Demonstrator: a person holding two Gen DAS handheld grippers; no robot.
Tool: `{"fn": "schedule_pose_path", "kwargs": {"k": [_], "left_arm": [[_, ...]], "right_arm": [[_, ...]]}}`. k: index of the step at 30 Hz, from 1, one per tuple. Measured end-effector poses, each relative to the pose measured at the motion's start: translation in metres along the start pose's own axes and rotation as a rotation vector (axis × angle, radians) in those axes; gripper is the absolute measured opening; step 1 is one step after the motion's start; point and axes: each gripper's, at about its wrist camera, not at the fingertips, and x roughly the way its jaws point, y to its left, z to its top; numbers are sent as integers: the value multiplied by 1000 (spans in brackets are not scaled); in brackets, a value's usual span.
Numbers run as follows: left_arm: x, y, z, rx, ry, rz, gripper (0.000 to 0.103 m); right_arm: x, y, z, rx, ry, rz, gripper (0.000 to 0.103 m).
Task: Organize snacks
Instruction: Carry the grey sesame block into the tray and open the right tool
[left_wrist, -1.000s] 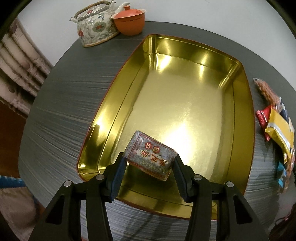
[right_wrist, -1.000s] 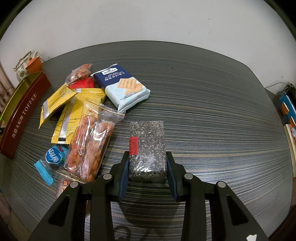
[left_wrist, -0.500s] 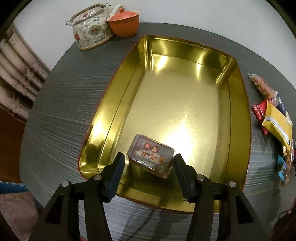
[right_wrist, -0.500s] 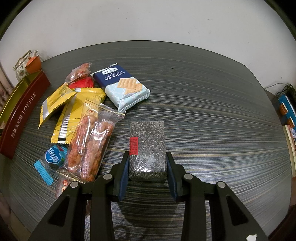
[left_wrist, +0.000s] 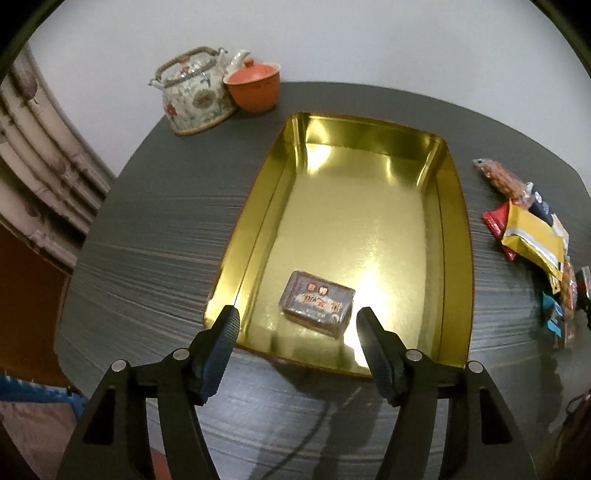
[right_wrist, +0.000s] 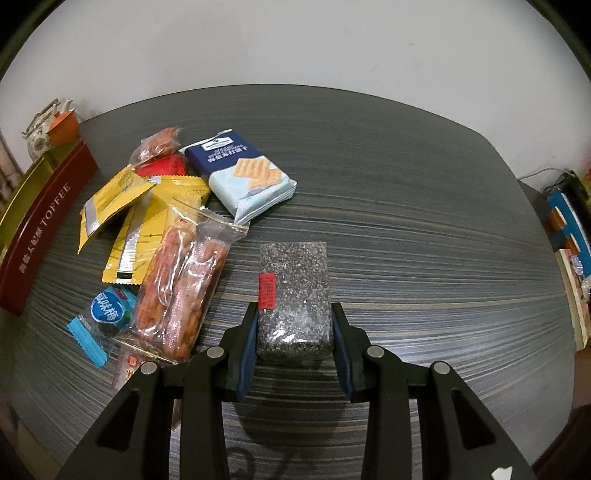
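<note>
We're at a dark striped table (right_wrist: 424, 206) against a plain white wall. The right gripper (right_wrist: 294, 332) is clenched on the speckled sesame bar (right_wrist: 293, 291), low centre; we should lift it straight, keeping clear of the snack pile (right_wrist: 162, 236) at left. The left gripper (left_wrist: 297, 323) has just been opening, nothing between its jaws, with the little brown packet (left_wrist: 317, 302) dropped in the gold tin (left_wrist: 456, 236). The packet's print is blurred, and the tin is cut off at the right view's left edge.

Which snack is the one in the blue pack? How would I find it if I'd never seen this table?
Start at the heap of snacks on the dark striped table, beside the red toffee tin. At the heap's far right edge lies the cracker pack, flat on the table. It is the only one with a navy top, a pale blue bottom and square crackers pictured on it.
</note>
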Motion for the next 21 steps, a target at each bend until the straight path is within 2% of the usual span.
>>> {"fn": "schedule_pose_path", "kwargs": {"k": [6,11,17,21], "left_arm": [[-14,16,-15,-27,-50,4,66],[-21,33,-25,-80,-79,11,68],[-29,68,-27,-181,-104,9,71],[-27,84,-29,-232,-100,12,73]], "right_arm": [[-21,0,10,4,-47,-17,33],[-45,18,25,-30,-99,15,33],[-68,70,36,-137,-140,88,33],[-76,118,39,-213,-133,182,33]]}}
